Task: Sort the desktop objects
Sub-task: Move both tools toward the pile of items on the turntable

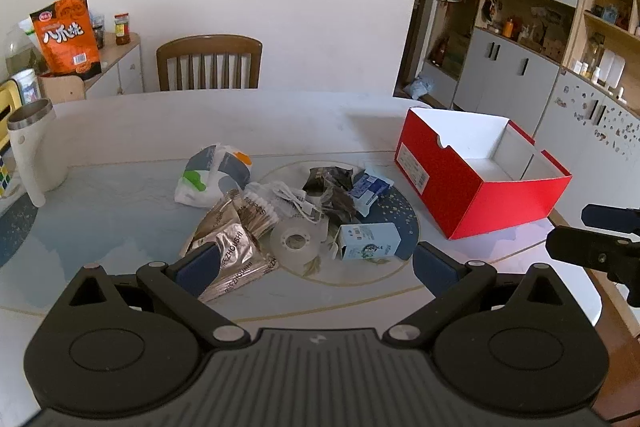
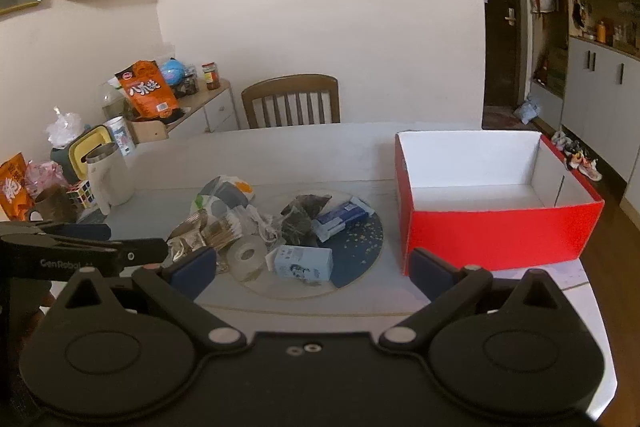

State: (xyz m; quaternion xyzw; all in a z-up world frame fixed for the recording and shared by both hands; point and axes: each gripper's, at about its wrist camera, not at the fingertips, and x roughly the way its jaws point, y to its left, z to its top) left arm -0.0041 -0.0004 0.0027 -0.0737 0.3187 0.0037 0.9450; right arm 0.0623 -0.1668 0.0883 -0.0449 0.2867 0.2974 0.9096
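A pile of small objects lies on the table's middle: a clear tape roll, a light blue carton, silver foil packets, a cotton swab pack, a white cable, dark packets, a blue tissue pack and a white plastic bag. An open red shoe box, empty, stands to the right. My left gripper is open and empty just before the pile. My right gripper is open and empty, near the carton.
A white thermos cup, a Rubik's cube and snack bags stand at the table's left. A wooden chair is at the far side. A side cabinet with an orange snack bag is at the left, cupboards at the right.
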